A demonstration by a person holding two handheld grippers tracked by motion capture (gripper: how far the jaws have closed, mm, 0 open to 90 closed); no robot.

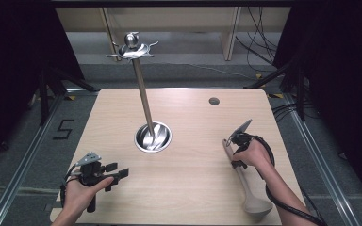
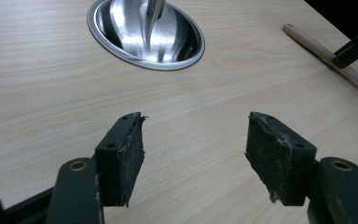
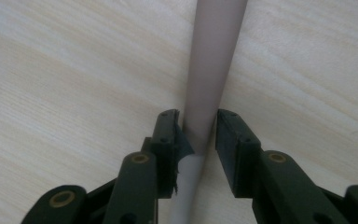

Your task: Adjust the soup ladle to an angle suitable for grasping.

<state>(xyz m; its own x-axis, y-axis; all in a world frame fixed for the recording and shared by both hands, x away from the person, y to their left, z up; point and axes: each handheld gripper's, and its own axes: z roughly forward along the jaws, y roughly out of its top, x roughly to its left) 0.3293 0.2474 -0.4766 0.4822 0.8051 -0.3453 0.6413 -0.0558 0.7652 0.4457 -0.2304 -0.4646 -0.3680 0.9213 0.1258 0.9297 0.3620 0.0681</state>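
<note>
Item: wooden ladle [image 1: 245,181] on counter [image 1: 193,188], handle pinched between right hand-held gripper [image 3: 200,133] pads; left hand-held gripper [image 2: 196,154] spread, empty; risk: narrow, off-centre grip may let the heavy bowl swing.

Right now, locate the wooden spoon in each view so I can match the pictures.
High view: the wooden spoon lies at the right of the table, bowl toward the near edge, with the right gripper at its handle.
Left gripper view: its handle crosses the upper right corner.
Right gripper view: the handle runs up the middle between the jaws.
Shared landmark: the steel bowl-shaped base.
</note>
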